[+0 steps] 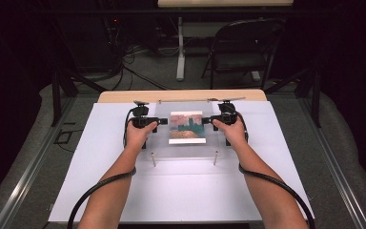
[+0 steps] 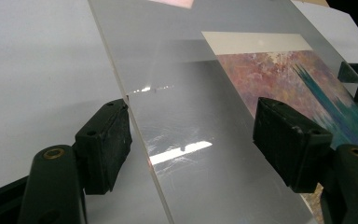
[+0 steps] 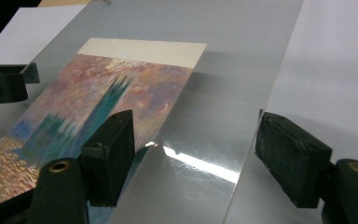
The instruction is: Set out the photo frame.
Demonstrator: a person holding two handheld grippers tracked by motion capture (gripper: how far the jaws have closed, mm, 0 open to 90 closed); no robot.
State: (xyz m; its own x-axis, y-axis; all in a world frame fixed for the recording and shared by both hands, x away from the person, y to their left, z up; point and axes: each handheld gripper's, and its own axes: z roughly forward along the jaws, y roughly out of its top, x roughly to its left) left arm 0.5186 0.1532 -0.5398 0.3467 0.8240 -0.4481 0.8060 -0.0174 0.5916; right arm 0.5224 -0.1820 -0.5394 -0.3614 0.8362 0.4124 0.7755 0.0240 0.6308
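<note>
A clear acrylic sheet [image 1: 186,150] lies over a painted print [image 1: 187,127] of pink sky and teal towers, on a white board [image 1: 100,181]. My left gripper [image 1: 161,123] is at the sheet's left edge and my right gripper [image 1: 206,120] at its right edge. In the left gripper view the sheet [image 2: 191,116] runs between the wide-apart jaws of the left gripper [image 2: 198,142], its edge touching the left jaw, with the print [image 2: 298,79] beyond. The right gripper [image 3: 198,158] likewise straddles the sheet [image 3: 214,121] beside the print [image 3: 98,107]. Both are open.
Two small upright pegs [image 1: 153,160] [image 1: 215,158] stand at the sheet's front corners. The wooden table edge [image 1: 124,97] lies behind the board. A folding chair [image 1: 240,45] and a table leg [image 1: 180,47] stand on the floor beyond.
</note>
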